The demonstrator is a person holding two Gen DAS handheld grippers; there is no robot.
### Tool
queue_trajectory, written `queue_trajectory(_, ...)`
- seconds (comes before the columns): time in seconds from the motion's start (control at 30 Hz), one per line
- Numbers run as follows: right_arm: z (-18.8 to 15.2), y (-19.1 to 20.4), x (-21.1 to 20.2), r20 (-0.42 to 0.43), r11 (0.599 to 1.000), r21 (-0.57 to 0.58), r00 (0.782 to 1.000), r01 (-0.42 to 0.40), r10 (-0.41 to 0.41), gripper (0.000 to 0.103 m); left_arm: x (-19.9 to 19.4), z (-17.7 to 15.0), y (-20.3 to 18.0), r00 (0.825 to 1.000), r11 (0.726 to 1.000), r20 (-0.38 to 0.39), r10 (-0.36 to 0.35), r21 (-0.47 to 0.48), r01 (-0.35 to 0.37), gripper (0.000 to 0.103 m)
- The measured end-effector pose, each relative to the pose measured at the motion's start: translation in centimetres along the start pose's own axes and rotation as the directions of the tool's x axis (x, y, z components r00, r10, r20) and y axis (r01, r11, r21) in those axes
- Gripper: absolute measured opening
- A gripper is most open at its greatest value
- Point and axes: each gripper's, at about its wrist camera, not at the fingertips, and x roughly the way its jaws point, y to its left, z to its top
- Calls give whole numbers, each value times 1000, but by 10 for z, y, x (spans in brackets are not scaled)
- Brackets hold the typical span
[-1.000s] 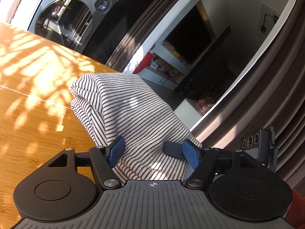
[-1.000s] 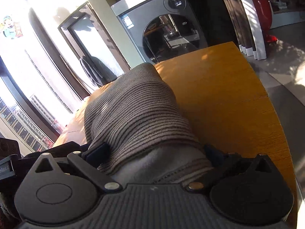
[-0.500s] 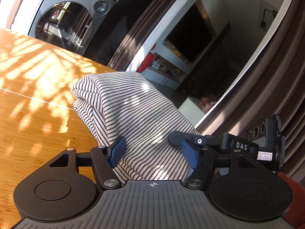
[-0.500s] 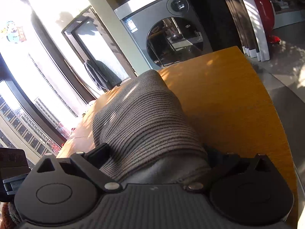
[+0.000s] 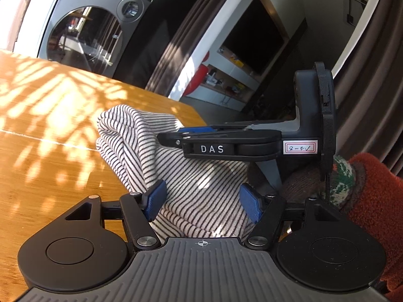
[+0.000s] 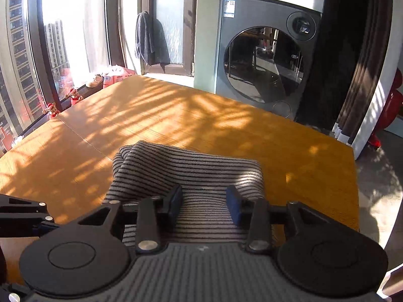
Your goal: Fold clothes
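Observation:
A folded black-and-white striped garment (image 5: 176, 171) lies on the wooden table (image 5: 50, 130), also in the right wrist view (image 6: 196, 173). My left gripper (image 5: 204, 201) is open, its blue pads on either side of the garment's near edge. My right gripper (image 6: 204, 201) is open above the garment's top. It also shows from the side in the left wrist view (image 5: 226, 143), reaching over the garment from the right. My left gripper's arm shows at the left edge of the right wrist view (image 6: 22, 216).
A washing machine (image 6: 267, 60) stands past the table's far edge. Dark curtains (image 6: 357, 55) hang at the right. Windows with small figurines (image 6: 73, 95) on the sill run along the left. The table's right edge (image 6: 355, 176) drops to the floor.
My right gripper rose and swung over the garment, no longer wrapped by cloth. It moved into the left wrist view from the right. The garment now lies lower and flatter.

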Motion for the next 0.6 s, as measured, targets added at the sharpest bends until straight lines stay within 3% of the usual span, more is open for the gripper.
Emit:
queue_trajectory(0.03,0,-3,-6,12,1000,21,1000,-10,10,40,0,-1,0,1000,1000,-2,1,7,-1,71)
queue_trajectory(0.1,-5,-9,-27,59,998,38,997,-44,42,56,0,-2,-1,1000,1000,-2,-1,12,1,73)
queue_trajectory(0.3,-33,-25,-73,175,976,160,977,-147,119,57,-1,-3,1,1000,1000,1,-10,4,10,74)
queue_trajectory(0.37,-55,-25,-66,132,975,191,987,-113,89,57,-3,-1,5,1000,1000,5,-31,-7,31,73)
queue_trajectory(0.43,-64,-16,-64,158,985,165,987,-57,31,57,-8,5,10,997,997,12,-71,-34,72,73)
queue_trajectory(0.53,-79,-3,-62,199,991,128,978,28,-53,58,-20,21,13,996,996,45,-75,-36,77,76)
queue_trajectory(0.6,-85,0,-60,238,988,149,969,34,-69,60,-28,34,13,993,998,97,-67,-16,69,76)
